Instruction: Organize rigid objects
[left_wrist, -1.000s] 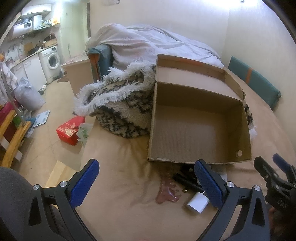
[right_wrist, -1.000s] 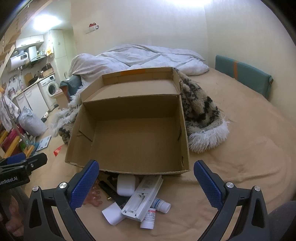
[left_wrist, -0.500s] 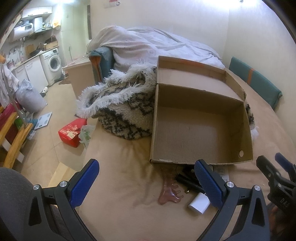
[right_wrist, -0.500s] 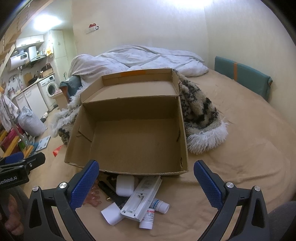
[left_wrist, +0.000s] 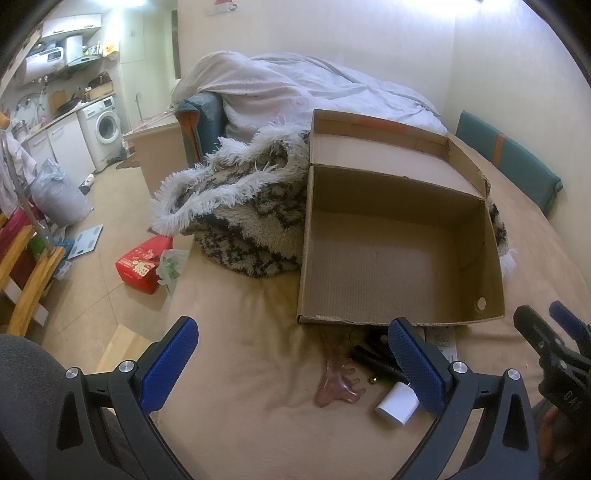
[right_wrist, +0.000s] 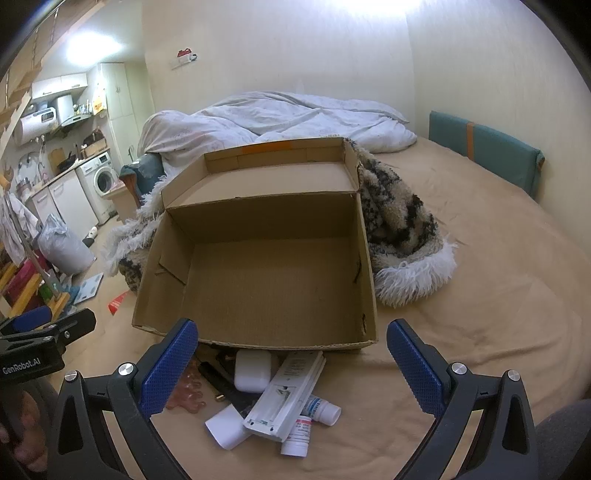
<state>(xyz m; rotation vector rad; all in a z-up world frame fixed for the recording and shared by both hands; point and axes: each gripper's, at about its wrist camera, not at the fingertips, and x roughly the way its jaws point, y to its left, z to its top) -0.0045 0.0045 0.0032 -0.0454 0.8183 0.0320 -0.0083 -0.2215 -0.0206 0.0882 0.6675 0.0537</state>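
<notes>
Two grippers hover over a tan bed sheet (right_wrist: 480, 295), both spread wide and grasping nothing. The left gripper (left_wrist: 291, 363) has its jaws released over bare sheet at 6 o'clock of the left wrist view; the right gripper (right_wrist: 291, 365) is likewise released, framing a small heap of objects.

An open cardboard box (right_wrist: 266, 266) sits at the centre, holding nothing visible, its lid flap leaning back toward 12 o'clock against a shaggy black-and-white rug (right_wrist: 402, 229). The box's near wall hides the far ends of the heap, which lies at its 6 o'clock edge.

In the heap, a white remote (right_wrist: 286, 397) lies tilted across two small white bottles (right_wrist: 314, 417), whose labels are too small to read. A white rounded case (right_wrist: 251, 371) lies just beside the remote at 10 o'clock. A white charger block (left_wrist: 397, 408) is partly behind the left gripper's finger. A pink translucent hand-shaped piece (left_wrist: 338, 382) and a dark slim stick (left_wrist: 373, 363) lie nearby; what they are is hard to tell.
</notes>
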